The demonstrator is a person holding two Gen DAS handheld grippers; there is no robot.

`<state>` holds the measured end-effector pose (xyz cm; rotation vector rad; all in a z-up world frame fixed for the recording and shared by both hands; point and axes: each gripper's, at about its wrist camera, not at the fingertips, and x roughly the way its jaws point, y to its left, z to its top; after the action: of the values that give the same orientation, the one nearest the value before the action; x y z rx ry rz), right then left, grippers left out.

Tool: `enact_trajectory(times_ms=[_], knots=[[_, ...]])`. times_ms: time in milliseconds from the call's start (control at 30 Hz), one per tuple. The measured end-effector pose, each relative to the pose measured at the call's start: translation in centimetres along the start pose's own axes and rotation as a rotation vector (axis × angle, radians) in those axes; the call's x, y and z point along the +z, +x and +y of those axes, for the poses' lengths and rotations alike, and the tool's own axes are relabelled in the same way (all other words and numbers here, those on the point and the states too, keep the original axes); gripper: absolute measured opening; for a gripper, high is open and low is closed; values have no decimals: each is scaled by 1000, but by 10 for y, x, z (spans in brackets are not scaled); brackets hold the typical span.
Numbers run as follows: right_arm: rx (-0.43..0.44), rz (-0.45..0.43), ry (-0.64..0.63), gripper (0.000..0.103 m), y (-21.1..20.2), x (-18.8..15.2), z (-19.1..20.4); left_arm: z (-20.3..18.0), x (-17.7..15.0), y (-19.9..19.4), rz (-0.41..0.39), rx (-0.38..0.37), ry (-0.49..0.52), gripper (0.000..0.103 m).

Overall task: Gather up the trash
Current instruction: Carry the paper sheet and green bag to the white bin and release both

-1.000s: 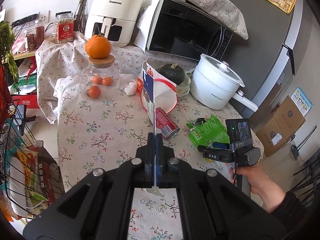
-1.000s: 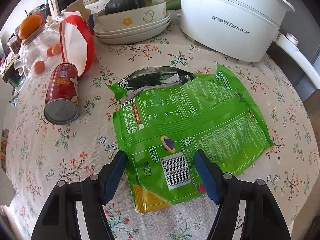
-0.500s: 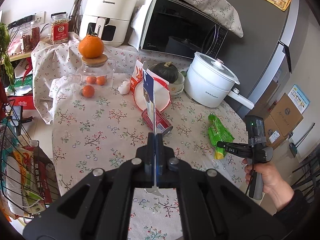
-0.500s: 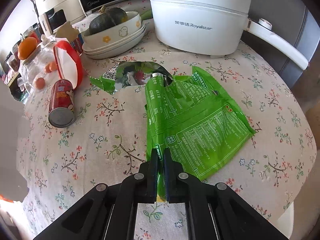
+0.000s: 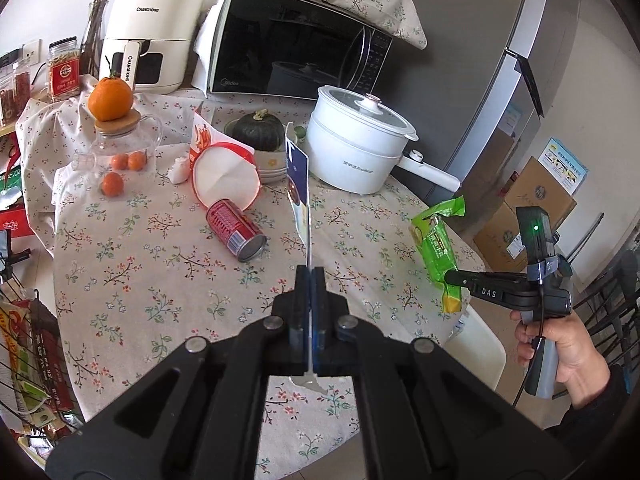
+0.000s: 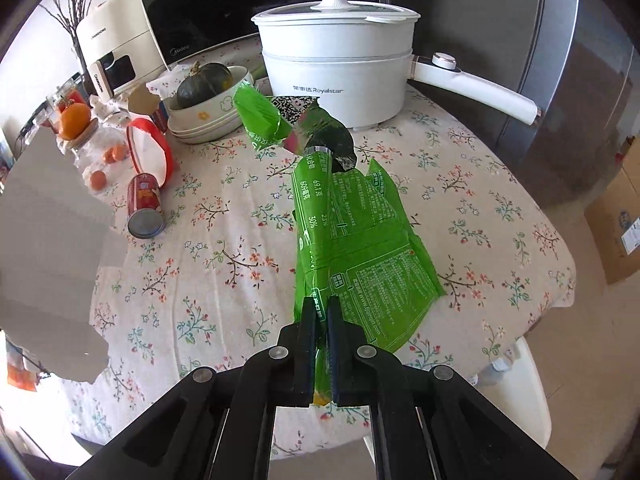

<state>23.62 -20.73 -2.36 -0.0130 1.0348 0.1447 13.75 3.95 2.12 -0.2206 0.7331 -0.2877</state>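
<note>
Green and crumpled, the bag point(image 6: 352, 240) hangs from the right gripper point(image 6: 320, 308), whose jaws are pressed together on its lower edge. These jaws have just been closing, with the bag between them. From the grip the bag stretches away over the table point(image 6: 224, 272). In the left view its whole body is off the cloth and hangs at the right edge of the table. Its torn upper end shows a silver inside.

Across from it, the left gripper point(image 5: 308, 276) is closed on a thin wrapper point(image 5: 298, 184), white and dark blue, which stands upright on its edge above the jaws. A hand point(image 5: 568, 344) holds the handle of the right gripper at the right of that view.

On the table, which has a white cloth with small flowers, a red can point(image 5: 236, 230) lies on its side near the middle, well apart from both grippers. Just behind the can a round white pack with a red rim point(image 5: 226, 176) leans. Further back stand a white pot point(image 5: 360, 148) with a long handle and a stack of bowls point(image 6: 204, 118) with a dark green pumpkin point(image 5: 258, 130) in it. On the left is a glass jar point(image 5: 120, 156) with small oranges inside and one big orange point(image 5: 110, 98) on its wooden lid.

Behind the table there are a black microwave point(image 5: 296, 52) under a flowered cloth, a white air fryer point(image 5: 154, 36) and a grey fridge point(image 5: 500, 92). Cardboard boxes point(image 5: 528, 212) stand on the floor at the right.
</note>
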Motion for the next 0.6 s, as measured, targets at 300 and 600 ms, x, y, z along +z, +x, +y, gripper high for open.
enact_trajectory(times_ms=[300, 600], knots=[[-41, 0, 66, 6, -46, -40, -55, -68, -20, 15, 49, -104, 105, 1], [-78, 24, 146, 6, -73, -81, -116, -131, -39, 32, 98, -203, 209, 1]])
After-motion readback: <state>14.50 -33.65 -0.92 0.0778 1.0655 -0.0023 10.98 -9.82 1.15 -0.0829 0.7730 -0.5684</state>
